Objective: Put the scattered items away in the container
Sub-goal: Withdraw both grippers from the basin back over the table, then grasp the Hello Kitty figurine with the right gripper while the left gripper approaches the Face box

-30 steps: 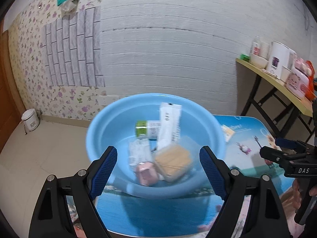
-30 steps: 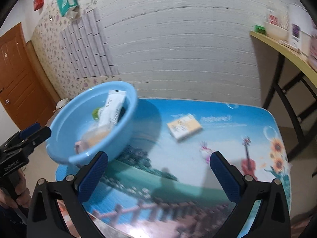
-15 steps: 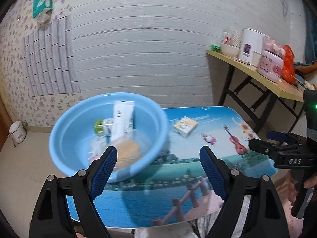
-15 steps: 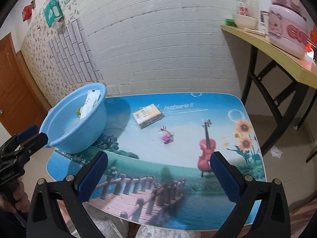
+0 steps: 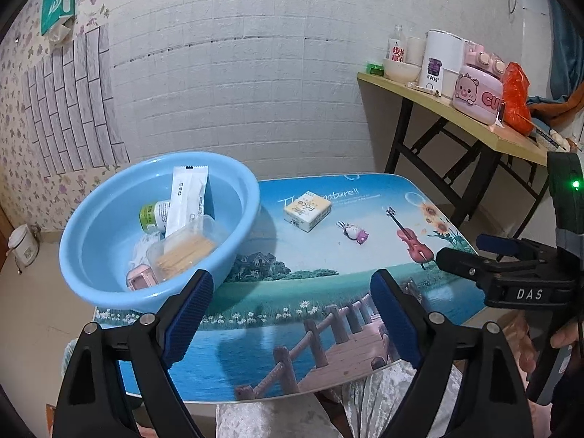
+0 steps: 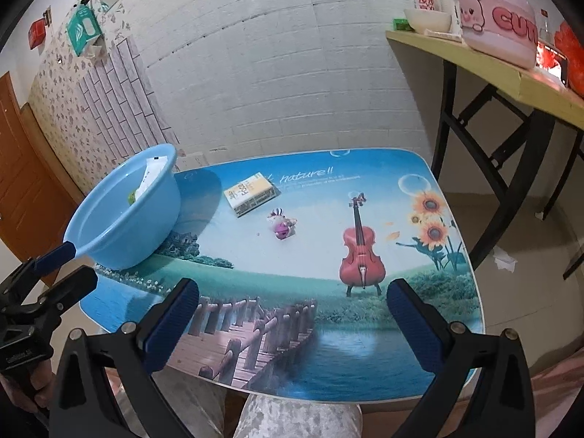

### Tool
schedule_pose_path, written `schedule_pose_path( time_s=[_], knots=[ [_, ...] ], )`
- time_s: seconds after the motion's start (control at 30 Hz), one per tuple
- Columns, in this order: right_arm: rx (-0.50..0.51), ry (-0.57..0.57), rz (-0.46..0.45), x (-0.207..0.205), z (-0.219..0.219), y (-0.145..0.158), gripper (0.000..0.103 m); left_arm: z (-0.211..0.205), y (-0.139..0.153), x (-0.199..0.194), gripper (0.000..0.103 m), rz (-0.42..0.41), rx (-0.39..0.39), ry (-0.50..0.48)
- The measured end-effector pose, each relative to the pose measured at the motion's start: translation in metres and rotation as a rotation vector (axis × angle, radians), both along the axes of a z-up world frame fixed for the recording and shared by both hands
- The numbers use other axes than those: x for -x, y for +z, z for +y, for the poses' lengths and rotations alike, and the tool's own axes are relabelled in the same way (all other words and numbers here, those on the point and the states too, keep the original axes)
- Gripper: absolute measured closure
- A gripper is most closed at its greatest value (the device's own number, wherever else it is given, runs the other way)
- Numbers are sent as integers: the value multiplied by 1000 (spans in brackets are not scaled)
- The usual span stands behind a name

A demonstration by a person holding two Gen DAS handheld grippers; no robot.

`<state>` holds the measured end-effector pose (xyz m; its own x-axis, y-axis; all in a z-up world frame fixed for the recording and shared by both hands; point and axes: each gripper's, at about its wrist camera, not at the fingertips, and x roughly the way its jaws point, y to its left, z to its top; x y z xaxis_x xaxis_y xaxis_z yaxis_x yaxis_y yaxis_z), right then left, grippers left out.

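Observation:
A light blue basin [image 5: 91,284] [image 6: 124,226] stands on the left end of the table. It holds a white sachet [image 5: 188,197], a green-labelled bottle [image 5: 151,215], a clear box of sticks [image 5: 186,252] and a small pink case [image 5: 138,279]. On the table lie a yellow and white box [image 5: 307,210] [image 6: 252,193] and a small pink and purple toy [image 5: 354,233] [image 6: 281,224]. My left gripper [image 5: 291,281] [image 6: 47,273] hovers over the near table edge, right of the basin, its jaws opening with nothing between them. My right gripper [image 6: 292,288] [image 5: 492,252] is open and empty, short of the toy.
The low table [image 6: 419,328] has a printed landscape top with a violin picture. A person's lap shows under its near edge. A wooden side table [image 5: 456,120] with a pink cooker, a white pot and bowls stands at the right, against the white brick wall.
Both grippers have drawn back and swung right, away from the basin. The basin slid left in both views, and the box and toy came into sight. The left jaws stand slightly wider.

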<state>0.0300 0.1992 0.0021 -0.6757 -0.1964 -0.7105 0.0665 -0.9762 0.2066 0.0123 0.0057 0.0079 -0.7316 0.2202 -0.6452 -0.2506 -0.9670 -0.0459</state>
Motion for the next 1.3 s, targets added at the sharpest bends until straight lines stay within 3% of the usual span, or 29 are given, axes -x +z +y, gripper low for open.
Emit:
schedule_pose_path(
  time_s=[0.7, 1.3],
  knots=[
    [-2, 3, -12, 2, -3, -8, 0, 12, -6, 7, 12, -16, 12, -10],
    [-36, -2, -32, 10, 8, -22, 0, 40, -39, 28, 12, -66, 25, -22]
  ],
)
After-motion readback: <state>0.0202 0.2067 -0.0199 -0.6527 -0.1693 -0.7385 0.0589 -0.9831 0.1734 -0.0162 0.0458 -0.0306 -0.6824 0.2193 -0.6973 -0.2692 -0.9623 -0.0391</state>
